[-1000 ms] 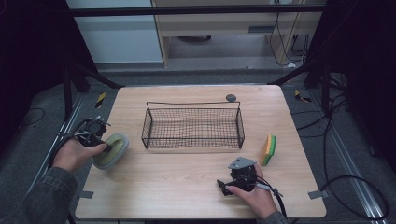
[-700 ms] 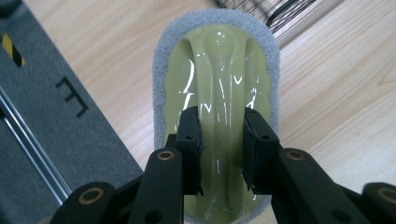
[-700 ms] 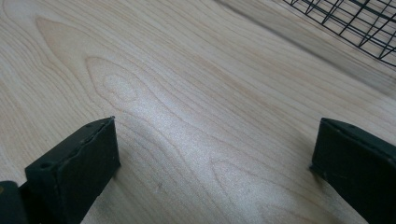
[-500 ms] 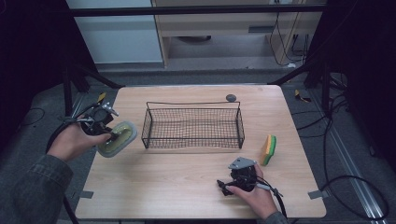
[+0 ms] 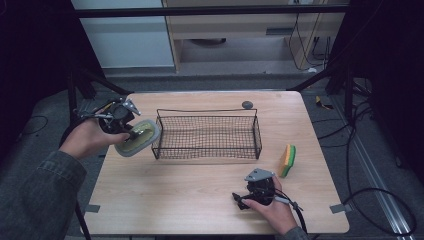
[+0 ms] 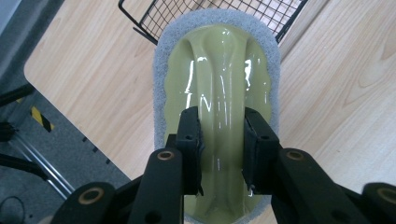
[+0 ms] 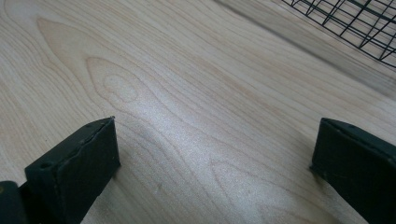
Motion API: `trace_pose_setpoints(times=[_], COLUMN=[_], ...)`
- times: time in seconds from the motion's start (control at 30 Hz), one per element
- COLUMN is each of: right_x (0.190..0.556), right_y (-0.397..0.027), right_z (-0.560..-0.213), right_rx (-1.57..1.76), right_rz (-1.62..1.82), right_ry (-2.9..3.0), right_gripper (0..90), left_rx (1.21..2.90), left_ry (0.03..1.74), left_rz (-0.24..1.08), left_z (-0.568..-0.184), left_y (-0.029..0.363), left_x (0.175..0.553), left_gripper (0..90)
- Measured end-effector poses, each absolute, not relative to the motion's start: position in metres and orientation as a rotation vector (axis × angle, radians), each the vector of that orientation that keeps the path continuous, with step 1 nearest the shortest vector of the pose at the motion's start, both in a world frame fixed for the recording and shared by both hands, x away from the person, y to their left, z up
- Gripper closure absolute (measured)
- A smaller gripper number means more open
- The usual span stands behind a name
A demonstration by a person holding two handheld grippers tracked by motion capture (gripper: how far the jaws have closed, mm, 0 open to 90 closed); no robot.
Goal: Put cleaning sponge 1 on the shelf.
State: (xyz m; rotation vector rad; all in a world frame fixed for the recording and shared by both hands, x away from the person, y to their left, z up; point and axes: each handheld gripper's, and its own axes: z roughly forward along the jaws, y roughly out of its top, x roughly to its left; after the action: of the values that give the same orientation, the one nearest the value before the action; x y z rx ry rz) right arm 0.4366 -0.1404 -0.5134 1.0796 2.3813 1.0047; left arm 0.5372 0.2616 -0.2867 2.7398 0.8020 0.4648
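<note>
Left gripper [image 5: 131, 132] is clamped on the raised centre ridge of a scrubbing pad [image 5: 138, 138] w/ a glossy yellow-green top and a grey fibrous rim; in the left gripper view both black pads press the ridge [image 6: 219, 135] from either side. The scrubbing pad hangs off the table [image 5: 165, 200], held in the air at the left side, its far end just beside the left end of the black wire basket [image 5: 207, 136] (touching or not, can't tell). Left hand [image 5: 89, 139] is at the table's left edge.

Right gripper [image 5: 250, 192] rests on the table at the near right, jaws wide apart w/ nothing between them, just bare wood in the right gripper view. Right hand [image 5: 274, 212] holds it from the near side.

A yellow-and-green sponge [image 5: 287, 160] stands on edge right of the basket, well apart from the scrubbing pad. A small dark round thing [image 5: 247, 104] lies just beyond the basket's far rim.
</note>
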Motion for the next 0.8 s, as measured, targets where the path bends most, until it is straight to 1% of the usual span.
trace_pose_setpoints(times=[0.1, 0.27, 0.3, 0.4, 0.53, 0.8], right_x=[0.437, 0.437, 0.437, 0.437, 0.437, 0.438], right_y=[-0.140, -0.140, -0.140, -0.140, -0.140, -0.140], right_z=[-0.513, -0.513, -0.513, -0.513, -0.513, -0.514], right_rx=[1.079, 1.080, 1.080, 1.079, 1.078, 1.071], right_rz=[1.005, 1.006, 1.006, 1.006, 1.006, 1.010], right_ry=[2.381, 2.381, 2.381, 2.381, 2.381, 2.379], right_gripper=[0.8, 0.8, 0.7, 0.8, 0.8, 0.8], left_rx=[2.766, 2.762, 2.761, 2.759, 2.773, 2.797], left_ry=[0.767, 0.732, 0.695, 0.686, 0.628, 0.528], left_rz=[0.468, 0.472, 0.470, 0.469, 0.457, 0.439], left_z=[-0.286, -0.282, -0.280, -0.279, -0.279, -0.279], left_y=[0.256, 0.249, 0.246, 0.243, 0.235, 0.213], left_x=[0.541, 0.545, 0.547, 0.549, 0.552, 0.557], left_gripper=[70.8, 70.9, 70.8, 70.8, 70.8, 70.8])
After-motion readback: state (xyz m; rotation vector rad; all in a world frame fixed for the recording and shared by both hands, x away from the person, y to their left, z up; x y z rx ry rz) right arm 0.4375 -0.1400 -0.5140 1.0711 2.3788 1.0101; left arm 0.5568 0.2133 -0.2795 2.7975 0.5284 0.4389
